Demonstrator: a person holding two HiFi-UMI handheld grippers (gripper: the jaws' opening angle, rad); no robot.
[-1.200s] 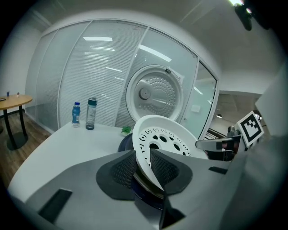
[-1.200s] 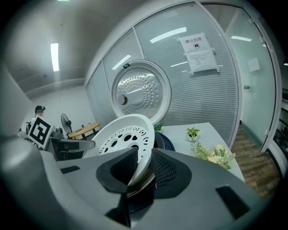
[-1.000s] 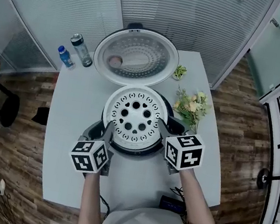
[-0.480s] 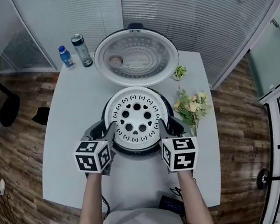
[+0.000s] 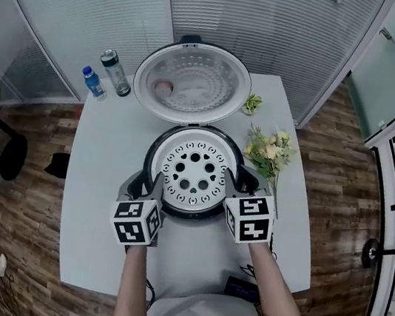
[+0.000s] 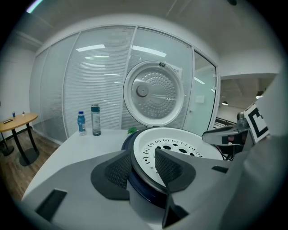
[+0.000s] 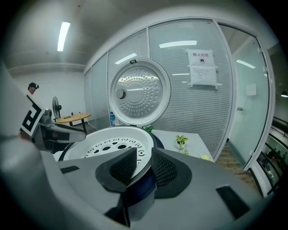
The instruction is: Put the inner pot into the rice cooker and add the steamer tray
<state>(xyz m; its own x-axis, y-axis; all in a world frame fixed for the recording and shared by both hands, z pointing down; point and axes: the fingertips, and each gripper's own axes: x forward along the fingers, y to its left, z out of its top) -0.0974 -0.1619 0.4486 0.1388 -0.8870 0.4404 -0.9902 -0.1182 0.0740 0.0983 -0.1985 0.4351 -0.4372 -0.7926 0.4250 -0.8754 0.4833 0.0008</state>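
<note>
Reaching over the white table (image 5: 93,196) from its near edge with both tools, one on either side of the rice cooker (image 5: 188,213). Sets the left gripper (image 5: 155,182) astride the near-left rim of the steamer tray (image 5: 192,174), with one pad outside the rim and one inside. Has just been spreading those jaws. Shows them released, with clear space beside the rim on the inner side and no squeeze on it. Sets the right gripper (image 5: 231,185) astride the near-right rim in the same manner. Shows those jaws parted as well, with the white rim close against the inner pad and a dark strip of cooker wall between rim and outer pad, so no pinch there either.

Finds the white, perforated tray lying level in the cooker's mouth, ringed all round by the dark rim. Shows the lid (image 5: 191,81) swung open behind it, dimpled metal inside facing forward.

Puts a blue-capped bottle (image 5: 90,79) and a taller dark bottle (image 5: 114,71) side by side at the table's far left. Puts a spray of pale flowers (image 5: 266,148) just right of the cooker and a small green plant (image 5: 253,101) beside the lid's right edge. Shows a dark device (image 5: 241,288) at the near edge, by the right forearm.
</note>
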